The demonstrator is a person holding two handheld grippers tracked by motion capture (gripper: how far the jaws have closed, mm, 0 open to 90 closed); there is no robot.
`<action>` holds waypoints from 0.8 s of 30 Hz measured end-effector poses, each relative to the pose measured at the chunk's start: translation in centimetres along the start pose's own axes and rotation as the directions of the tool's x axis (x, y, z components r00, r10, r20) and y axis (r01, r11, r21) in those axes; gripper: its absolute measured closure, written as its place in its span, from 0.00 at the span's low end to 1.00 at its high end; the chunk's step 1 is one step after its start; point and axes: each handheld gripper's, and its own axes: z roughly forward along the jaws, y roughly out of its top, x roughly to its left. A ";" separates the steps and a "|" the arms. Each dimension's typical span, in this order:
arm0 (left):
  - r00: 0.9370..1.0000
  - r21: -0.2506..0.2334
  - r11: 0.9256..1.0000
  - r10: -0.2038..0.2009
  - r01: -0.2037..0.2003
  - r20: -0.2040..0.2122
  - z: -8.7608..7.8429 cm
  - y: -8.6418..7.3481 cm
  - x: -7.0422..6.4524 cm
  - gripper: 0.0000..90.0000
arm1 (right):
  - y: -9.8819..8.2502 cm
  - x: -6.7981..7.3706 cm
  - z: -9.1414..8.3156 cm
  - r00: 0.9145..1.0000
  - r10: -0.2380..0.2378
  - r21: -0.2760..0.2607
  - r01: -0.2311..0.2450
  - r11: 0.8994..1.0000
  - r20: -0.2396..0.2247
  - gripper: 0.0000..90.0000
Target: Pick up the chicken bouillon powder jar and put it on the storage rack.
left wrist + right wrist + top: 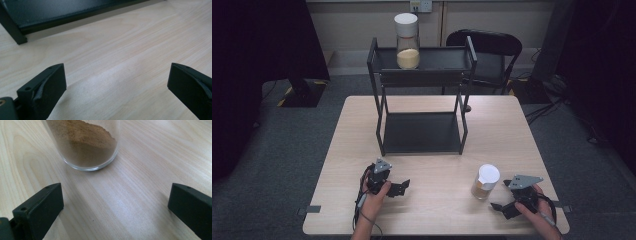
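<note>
Judging from how things lay, I was at about the halfway mark: one jar [407, 41] with a white lid and pale yellow grains already stood on the top shelf of the black rack [422, 95], toward its left end, while the second jar [485, 182], white-lidded and partly filled with brown powder, was not yet lifted from the desk [432, 165]. It stood near the desk's front right corner, just beside my right fingers [499, 207] and apart from them.

My right fingers were spread wide and held nothing. In the right gripper view the brown-powder jar's glass base [87, 150] sat ahead of the gap, a little toward one side, with bare wood between it and my fingertips [42, 205]. My left fingers [401, 188] were likewise released and empty, resting low over the desk near its front edge, left of centre. In the left gripper view they faced open wood, with the rack's bottom shelf [62, 12] and one of its feet further off.

What was left, as I judged it: bringing the right fingers around the jar, closing on the glass, and carrying it up to the rack. The rack's lower shelf was bare, and the top shelf had room to the right of the first jar, so I could not tell which spot it would take.
</note>
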 end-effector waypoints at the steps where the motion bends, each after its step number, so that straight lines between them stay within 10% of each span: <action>1: 1.000 0.007 1.000 0.008 -0.008 -0.005 0.0 0.0 -0.1 0.02 | 0.0 0.0 0.0 1.000 0.000 0.000 0.000 1.000 0.000 0.00; 11: 0.996 0.074 0.996 0.063 -0.057 -0.070 0.3 -0.1 -1.3 0.02 | 0.0 0.0 0.0 1.000 0.000 0.000 0.000 1.000 0.000 0.00; 13: 0.988 0.090 0.989 0.127 -0.120 -0.084 0.4 -0.3 -1.8 0.00 | 0.0 0.0 0.0 1.000 0.000 0.000 0.000 1.000 0.000 0.00; 24: 0.988 0.082 0.992 0.101 -0.092 -0.113 0.3 -0.6 -2.4 0.00 | 0.0 0.0 0.0 1.000 -0.001 0.001 0.001 1.000 0.000 0.00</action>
